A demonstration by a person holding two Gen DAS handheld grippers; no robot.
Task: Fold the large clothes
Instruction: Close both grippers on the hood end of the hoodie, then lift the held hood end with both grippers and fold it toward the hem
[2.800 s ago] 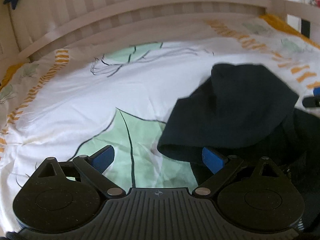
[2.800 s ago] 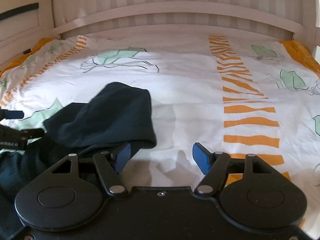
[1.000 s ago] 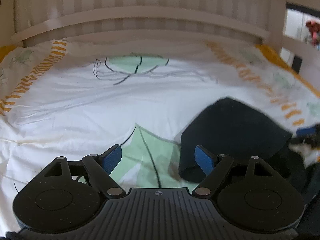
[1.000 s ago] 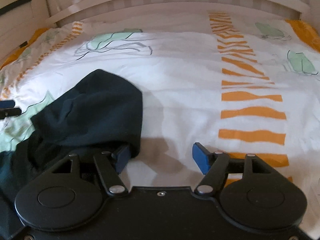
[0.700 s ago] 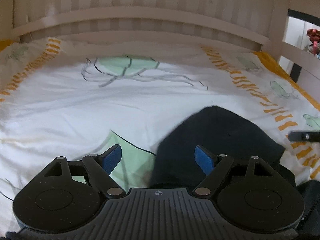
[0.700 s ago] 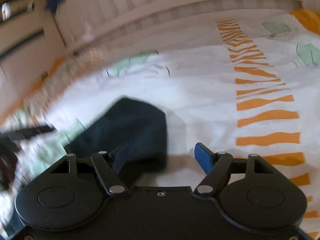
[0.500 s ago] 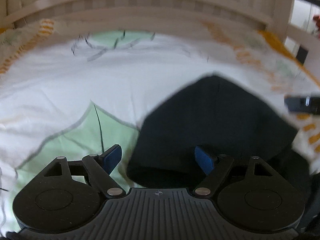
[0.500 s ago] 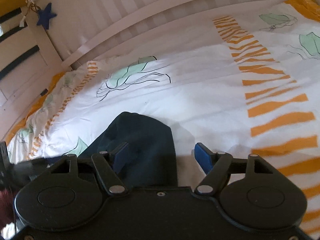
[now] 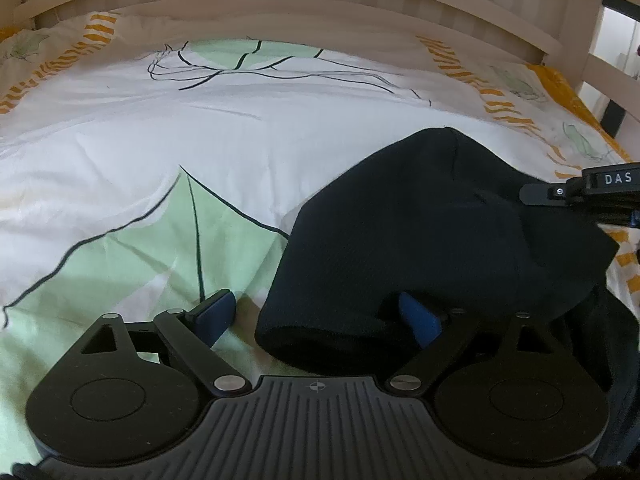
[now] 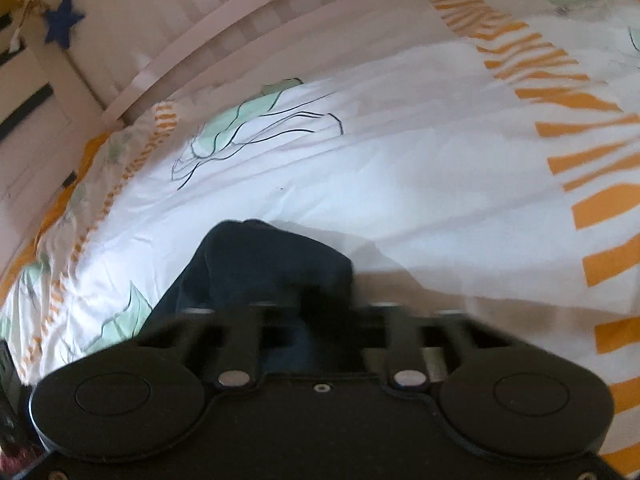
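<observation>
Since a moment ago our right gripper has snapped closed on the dark garment lying on the leaf-print duvet. Only its view shows a blue star. Our left gripper stands wide, having just opened further, the garment's edge between its fingers.

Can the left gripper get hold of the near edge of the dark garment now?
Probably yes: the left gripper is open, and the dark garment edge already lies between its fingers, with nothing in the way.
</observation>
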